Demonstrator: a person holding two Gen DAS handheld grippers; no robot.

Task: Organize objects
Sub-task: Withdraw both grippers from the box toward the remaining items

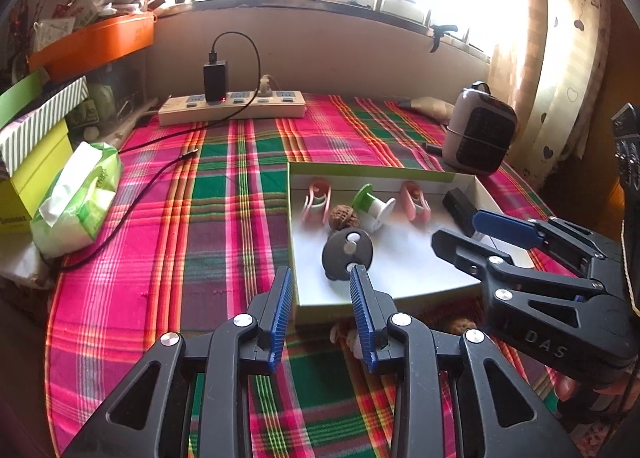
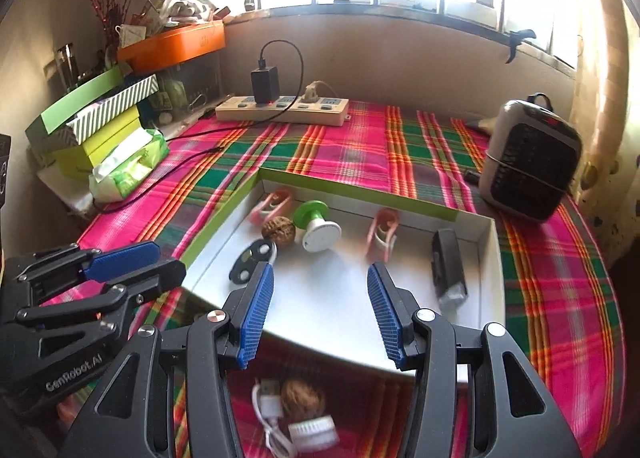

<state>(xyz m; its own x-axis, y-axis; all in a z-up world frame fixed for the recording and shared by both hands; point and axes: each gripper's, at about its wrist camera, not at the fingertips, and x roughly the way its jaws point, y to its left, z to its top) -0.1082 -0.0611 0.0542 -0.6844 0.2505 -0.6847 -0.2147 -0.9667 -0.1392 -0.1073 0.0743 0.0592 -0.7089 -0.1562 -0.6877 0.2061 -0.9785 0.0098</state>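
Over the near edge of the shallow white cardboard box with green sides [image 2: 490,242], your left claw [image 1: 322,290] and right claw [image 2: 320,298] both hang part-open, holding nothing. Inside lie a black disc-shaped tool [image 1: 347,254], a brown walnut [image 2: 279,231], a green-and-white spool [image 2: 316,224], two pink plastic clips [image 2: 383,233] and a black rectangular block [image 2: 448,270]. Outside, on the plaid-covered surface [image 2: 352,146] below your right claw, wait a second walnut [image 2: 302,398], a white cable [image 2: 270,410] and a white round brush [image 2: 312,432]. Reaching down, you could snag the cable on the walnut, or knock the box wall.
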